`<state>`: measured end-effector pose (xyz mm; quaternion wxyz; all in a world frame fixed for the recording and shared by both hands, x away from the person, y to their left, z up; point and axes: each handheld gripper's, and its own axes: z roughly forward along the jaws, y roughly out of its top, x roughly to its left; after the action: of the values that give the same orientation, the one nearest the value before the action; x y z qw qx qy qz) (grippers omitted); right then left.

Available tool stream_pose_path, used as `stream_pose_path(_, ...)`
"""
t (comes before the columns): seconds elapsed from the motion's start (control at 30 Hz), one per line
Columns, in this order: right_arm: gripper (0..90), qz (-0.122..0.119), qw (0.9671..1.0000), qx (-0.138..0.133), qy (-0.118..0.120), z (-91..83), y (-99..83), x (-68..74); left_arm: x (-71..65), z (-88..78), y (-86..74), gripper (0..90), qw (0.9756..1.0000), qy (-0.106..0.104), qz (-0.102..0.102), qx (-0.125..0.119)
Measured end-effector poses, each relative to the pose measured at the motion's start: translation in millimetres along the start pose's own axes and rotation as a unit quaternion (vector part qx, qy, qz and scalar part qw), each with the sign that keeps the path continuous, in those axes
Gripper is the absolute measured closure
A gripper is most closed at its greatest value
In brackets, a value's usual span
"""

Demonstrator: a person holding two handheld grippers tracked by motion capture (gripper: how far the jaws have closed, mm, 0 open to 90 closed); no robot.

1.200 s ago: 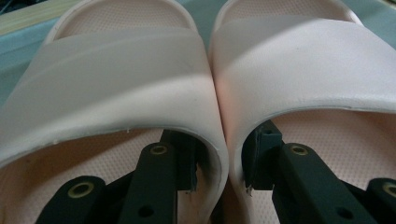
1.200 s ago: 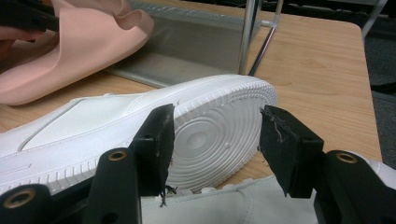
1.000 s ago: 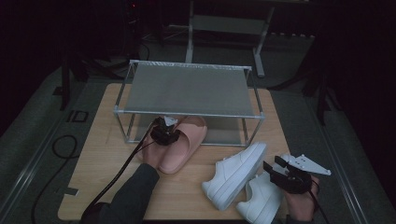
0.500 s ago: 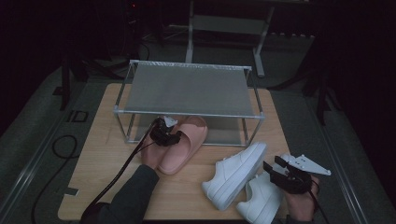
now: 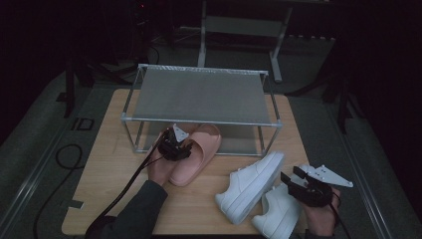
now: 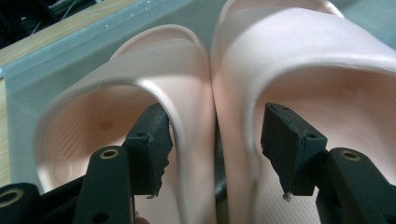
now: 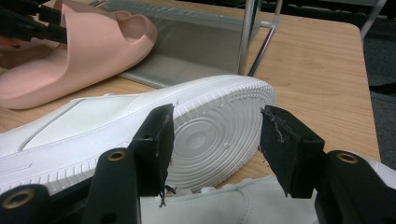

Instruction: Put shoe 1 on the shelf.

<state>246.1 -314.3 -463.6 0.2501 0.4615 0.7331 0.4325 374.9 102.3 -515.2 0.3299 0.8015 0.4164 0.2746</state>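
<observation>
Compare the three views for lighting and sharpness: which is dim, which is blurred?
High view: dim, dark surroundings, table faintly lit. Left gripper view: bright, pink slippers close and soft-focused with slight sheen. Right gripper view: evenly lit, white sneaker sole crisp, background softer.

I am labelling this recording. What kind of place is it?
Probably a lab or studio bench set up for shoe tidying: a wooden table carrying a metal shoe rack, with cables on the dark surrounding floor.
</observation>
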Motion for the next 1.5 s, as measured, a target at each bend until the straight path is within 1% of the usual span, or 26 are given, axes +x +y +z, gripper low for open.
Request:
stream_pose_path(0.1, 44.1, 0.001, 1.0, 0.0, 0.0, 0.1, 0.0, 0.0, 0.2, -6.1, -1.9, 42.6, 1.0, -0.002, 0.004, 0.002)
stream_pose_path(0.13, 44.1, 0.001, 1.0, 0.0, 0.0, 0.2, 0.0, 0.1, 0.1, -8.0, -2.9, 42.8, 1.0, -0.005, 0.001, 0.001)
stream_pose_path(0.17, 44.0, 0.0, 1.0, 0.0, 0.0, 0.2, 0.0, 0.2, 0.5, -10.8, -3.9, 44.4, 1.0, -0.006, 0.001, -0.001)
stream_pose_path(0.27, 44.0, 0.001, 1.0, 0.0, -0.001, -0.3, 0.2, 0.2, 0.6, -19.8, -6.0, 45.5, 0.9999, -0.011, 0.003, -0.006)
stream_pose_path(0.33, 44.0, 0.001, 1.0, 0.0, -0.001, -0.5, 0.2, 0.2, -0.2, -26.9, -7.5, 47.5, 0.9997, -0.023, 0.005, -0.009)
stream_pose_path(0.43, 44.0, 0.0, 1.0, -0.002, -0.001, -0.9, 0.4, -0.1, -1.4, -37.2, -11.3, 52.5, 0.9992, -0.037, 0.015, -0.009)
stream_pose_path(0.53, 44.0, 0.0, 1.0, -0.002, -0.001, -0.9, 0.4, 0.1, -2.8, -45.9, -16.9, 56.8, 0.9983, -0.054, 0.019, -0.006)
stream_pose_path(0.6, 44.0, 0.0, 1.0, -0.002, -0.001, -1.0, 0.6, 0.2, -2.7, -50.2, -20.4, 59.1, 0.9977, -0.065, 0.019, -0.002)
stream_pose_path(0.67, 44.0, 0.0, 1.0, -0.002, -0.001, -1.2, 0.8, 0.4, -1.3, -54.1, -25.8, 61.1, 0.9966, -0.081, 0.014, 0.007)
stream_pose_path(0.77, 43.9, 0.0, 1.0, -0.002, -0.001, -1.2, 0.8, 0.4, -0.8, -59.9, -34.3, 66.0, 0.996, -0.088, 0.01, 0.013)
stream_pose_path(0.87, 43.9, 0.0, 1.0, -0.002, -0.001, -1.3, 0.9, 0.3, -1.0, -64.8, -43.2, 69.6, 0.9959, -0.088, 0.011, 0.021)
stream_pose_path(1.0, 43.8, 0.0, 1.0, -0.002, -0.001, -1.4, 1.0, 0.7, -0.1, -69.6, -56.7, 71.9, 0.995, -0.094, 0.0, 0.034)
stream_pose_path(1.2, 43.7, 0.0, 1.0, -0.002, 0.0, -1.2, 1.1, 1.0, -1.9, -75.8, -68.5, 79.2, 0.9941, -0.094, 0.012, 0.052)
stream_pose_path(1.27, 43.6, -0.001, 1.0, -0.003, 0.0, -1.5, 1.3, 0.7, -1.2, -76.3, -72.2, 80.4, 0.9939, -0.095, 0.006, 0.056)
stream_pose_path(1.33, 43.4, -0.001, 1.0, -0.003, -0.001, -2.1, 1.4, 0.6, -1.0, -77.5, -75.1, 82.8, 0.9936, -0.095, 0.005, 0.061)
stream_pose_path(1.47, 43.5, 0.0, 1.0, -0.004, -0.001, -2.4, 1.2, 0.2, -1.4, -80.6, -80.6, 86.2, 0.9931, -0.094, 0.009, 0.069)
stream_pose_path(1.5, 43.4, 0.0, 1.0, -0.004, -0.001, -2.3, 1.2, 0.3, -1.2, -81.1, -82.0, 86.4, 0.9931, -0.091, 0.011, 0.073)
